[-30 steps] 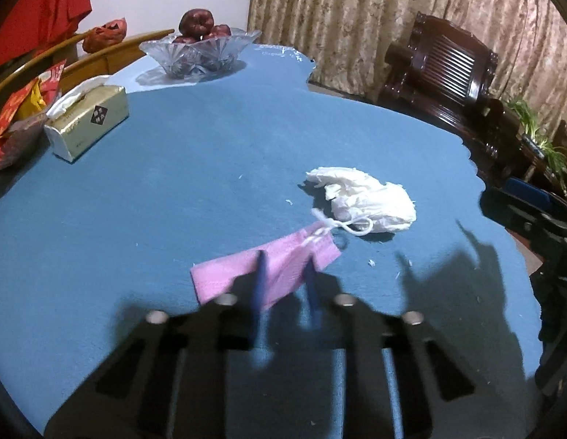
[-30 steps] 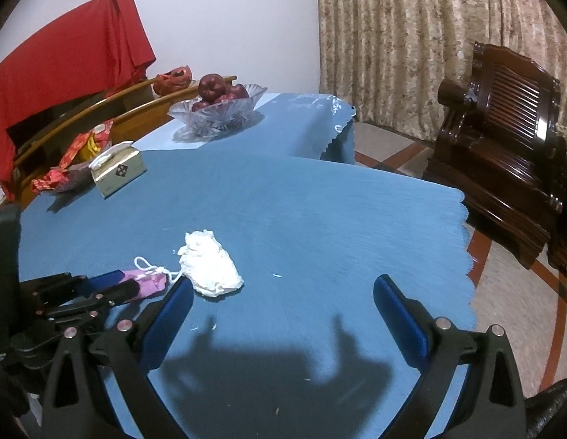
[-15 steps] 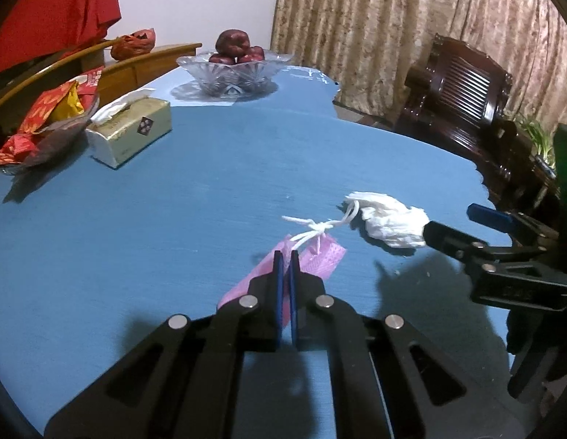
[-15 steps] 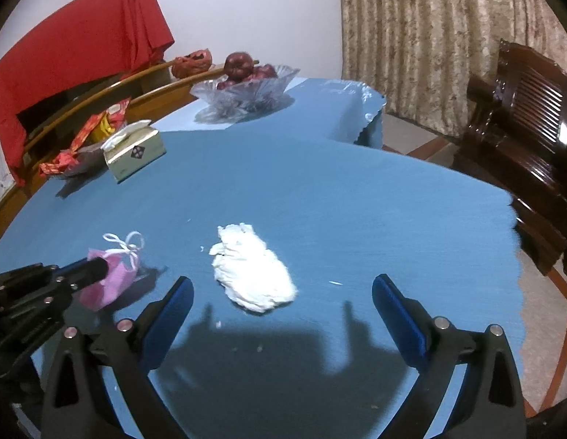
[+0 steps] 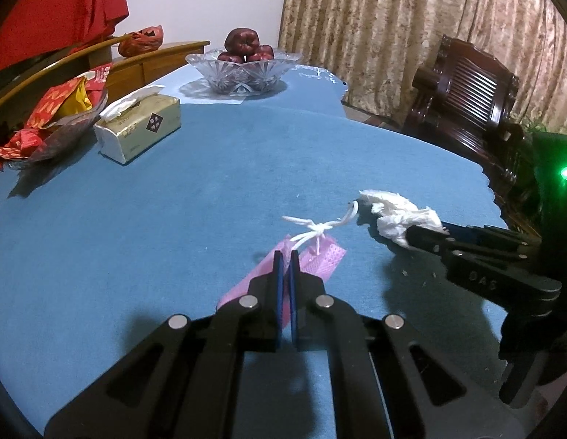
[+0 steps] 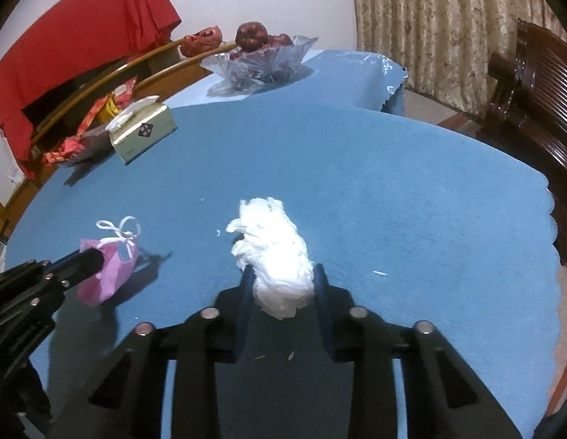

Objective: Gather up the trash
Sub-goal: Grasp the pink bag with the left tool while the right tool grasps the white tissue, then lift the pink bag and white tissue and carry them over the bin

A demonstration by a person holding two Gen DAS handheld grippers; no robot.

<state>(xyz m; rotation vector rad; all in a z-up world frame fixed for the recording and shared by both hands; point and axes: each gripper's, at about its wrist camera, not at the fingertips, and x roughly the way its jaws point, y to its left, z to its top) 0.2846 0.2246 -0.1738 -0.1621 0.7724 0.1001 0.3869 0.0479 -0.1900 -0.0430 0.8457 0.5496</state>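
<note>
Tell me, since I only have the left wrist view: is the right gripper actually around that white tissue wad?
Observer: Yes. The right wrist view shows the right gripper with a finger pressed against each side of the tissue wad.
Operator: Any scraps nearby?
Observer: A small white scrap lies on the blue tablecloth, right of the wad.
Operator: And my pink mask?
Observer: The left gripper pinches the pink mask, which hangs folded below the fingers.

probably a home dining room: fruit bowl [image 5: 243, 69], tissue box [image 5: 139, 130], curtains [image 5: 411, 29], carved wooden chair [image 5: 469, 109].
</note>
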